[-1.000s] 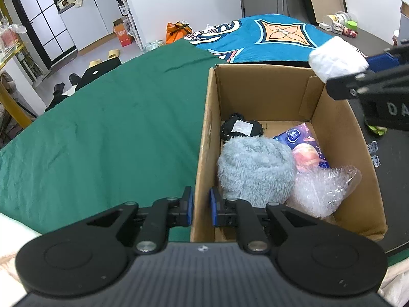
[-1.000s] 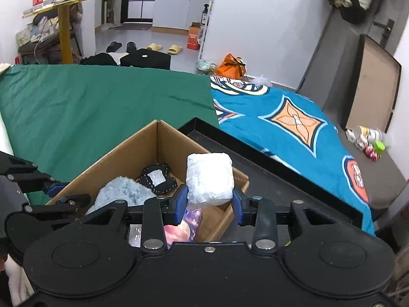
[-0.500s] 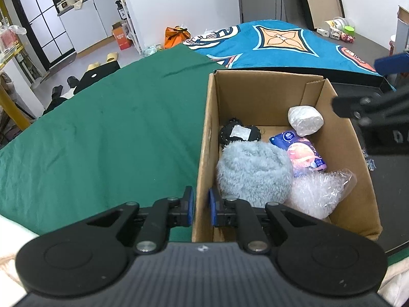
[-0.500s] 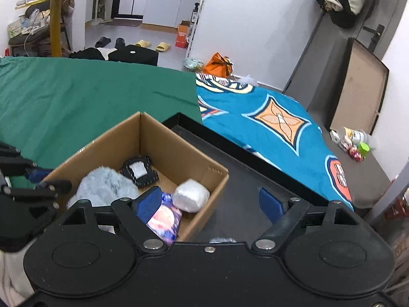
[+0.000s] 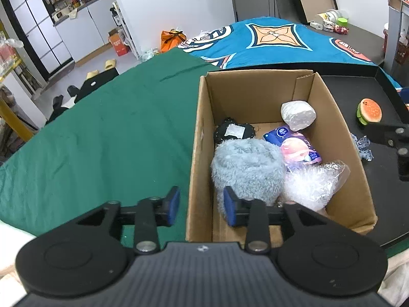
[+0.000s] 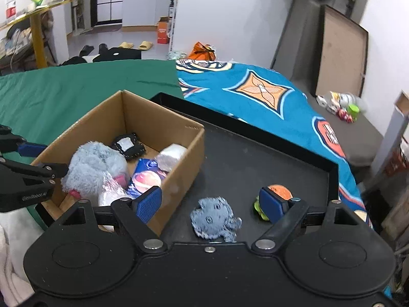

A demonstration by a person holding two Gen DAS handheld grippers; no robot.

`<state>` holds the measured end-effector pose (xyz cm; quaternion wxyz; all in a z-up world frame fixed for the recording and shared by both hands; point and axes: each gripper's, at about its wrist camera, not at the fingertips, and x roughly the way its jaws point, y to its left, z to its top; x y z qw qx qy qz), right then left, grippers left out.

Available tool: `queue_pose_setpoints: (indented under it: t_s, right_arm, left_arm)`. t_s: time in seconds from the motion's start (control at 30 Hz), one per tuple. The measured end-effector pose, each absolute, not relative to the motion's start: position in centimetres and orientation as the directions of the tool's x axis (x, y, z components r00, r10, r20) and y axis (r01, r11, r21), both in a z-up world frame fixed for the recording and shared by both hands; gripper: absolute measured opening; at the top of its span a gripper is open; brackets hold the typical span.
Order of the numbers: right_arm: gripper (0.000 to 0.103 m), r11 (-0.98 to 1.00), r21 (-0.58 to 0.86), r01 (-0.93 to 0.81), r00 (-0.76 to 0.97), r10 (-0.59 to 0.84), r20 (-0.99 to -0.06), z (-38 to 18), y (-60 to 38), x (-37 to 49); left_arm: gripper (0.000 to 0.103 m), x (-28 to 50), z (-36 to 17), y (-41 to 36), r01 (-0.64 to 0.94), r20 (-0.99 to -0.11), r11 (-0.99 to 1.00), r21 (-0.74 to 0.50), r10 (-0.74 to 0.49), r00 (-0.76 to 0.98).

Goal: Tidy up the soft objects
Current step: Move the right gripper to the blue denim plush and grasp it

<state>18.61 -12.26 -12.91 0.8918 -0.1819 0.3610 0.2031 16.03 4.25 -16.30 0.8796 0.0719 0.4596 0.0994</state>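
A cardboard box [image 5: 202, 128] [image 6: 189, 158] stands on a black tray [image 6: 255, 153]. It holds a fluffy grey plush [image 5: 245, 168] [image 6: 94, 163], a white wrapped bundle [image 5: 297, 112] [image 6: 171, 156], a black pouch [image 5: 234, 131], a tissue pack [image 5: 294, 143] and bubble wrap [image 5: 311, 181]. My left gripper [image 5: 202, 203] is open, its jaws astride the box's near wall. My right gripper [image 6: 211, 203] is open and empty above the tray, over a blue-grey fuzzy piece [image 6: 214, 218]. A burger toy [image 6: 276, 199] [image 5: 369, 113] sits beside its right finger.
The tray lies on a bed with a green cover [image 5: 89, 133] and a blue patterned blanket [image 6: 255, 94]. The tray has a raised rim [image 6: 334, 176]. Floor clutter, slippers and cabinets are behind.
My right gripper opened and dropped the white bundle into the box, then swung right over the tray. My left gripper opened from shut on the box wall.
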Motion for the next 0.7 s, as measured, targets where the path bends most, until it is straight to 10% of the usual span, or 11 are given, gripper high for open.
queue_pose_setpoints:
  t_s: [0.7]
  right_arm:
    - [0.06,0.918,0.056,-0.392,0.635,0.314,-0.706,-18.0,-17.4,19.7]
  left_arm:
    - [0.056,16.4,-16.2,2.5,-0.111,-0.744,0.937,0.332,0.332,0.58]
